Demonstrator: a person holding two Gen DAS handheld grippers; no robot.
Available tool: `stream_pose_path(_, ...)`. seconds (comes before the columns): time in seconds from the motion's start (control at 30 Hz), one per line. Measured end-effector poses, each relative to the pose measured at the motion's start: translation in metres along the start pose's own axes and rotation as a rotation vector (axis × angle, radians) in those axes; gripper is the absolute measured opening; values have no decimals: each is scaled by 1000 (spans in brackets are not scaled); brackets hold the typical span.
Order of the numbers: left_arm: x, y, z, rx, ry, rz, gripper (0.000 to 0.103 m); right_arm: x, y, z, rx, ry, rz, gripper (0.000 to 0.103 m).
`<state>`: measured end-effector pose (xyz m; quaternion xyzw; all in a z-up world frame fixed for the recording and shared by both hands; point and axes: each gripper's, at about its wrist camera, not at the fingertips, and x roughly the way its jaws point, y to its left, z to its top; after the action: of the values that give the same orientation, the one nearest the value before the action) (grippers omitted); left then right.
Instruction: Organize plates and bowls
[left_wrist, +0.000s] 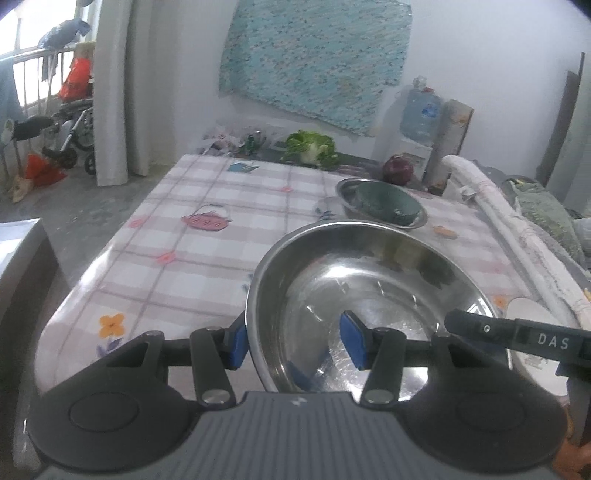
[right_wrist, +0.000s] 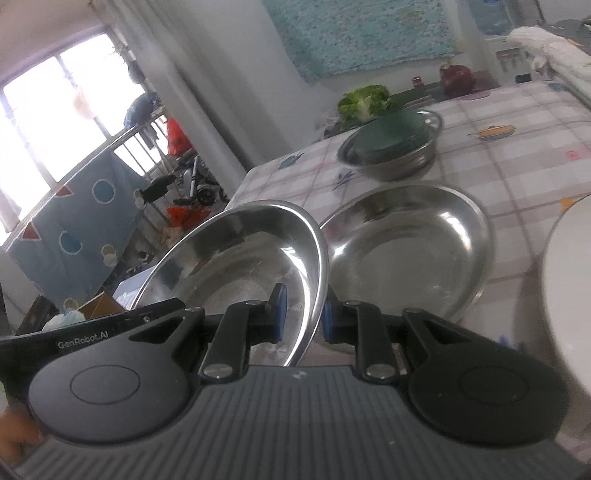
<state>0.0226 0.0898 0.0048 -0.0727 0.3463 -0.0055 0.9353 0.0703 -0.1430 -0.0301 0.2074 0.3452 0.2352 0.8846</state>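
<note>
I note open checked tablecloth (left_wrist: 177, 236) across the left and centre of the left wrist frame. Obstructions: nested steel bowl (left_wrist: 384, 206) upper right, a steel pan (right_wrist: 406, 254) centre of the right wrist frame, white plate (right_wrist: 569, 295) at its right edge.

Both wrist cams sit close behind their fingers, angled down over the checked table (left_wrist: 192, 206); both catch the held steel bowl (left_wrist: 369, 280), far nested bowls (right_wrist: 391, 147), cabbage (left_wrist: 312, 147)

Each claw (left_wrist: 295, 345) has a ribbed grey body, black linkage arms and silver screws. Blue pads (right_wrist: 280, 314) line the fingers. White lettering marks the side.
</note>
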Motion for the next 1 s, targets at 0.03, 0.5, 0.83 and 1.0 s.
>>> stream_pose_path(0.03,2,-3,1,1,-2,-8,52,-3,-3,1,5,-3,-6,19)
stream_pose_path(0.5,24,-36,4,43,32,-47,52,-18,-37,6,62,-30,-60,19)
stream_pose_path(0.83,46,-48,12,73,64,-38,52,-9,-56,8,110,-4,-72,20)
stream_pose_path(1.0,61,-54,18,85,89,-54,52,1,-66,13,134,20,-93,23)
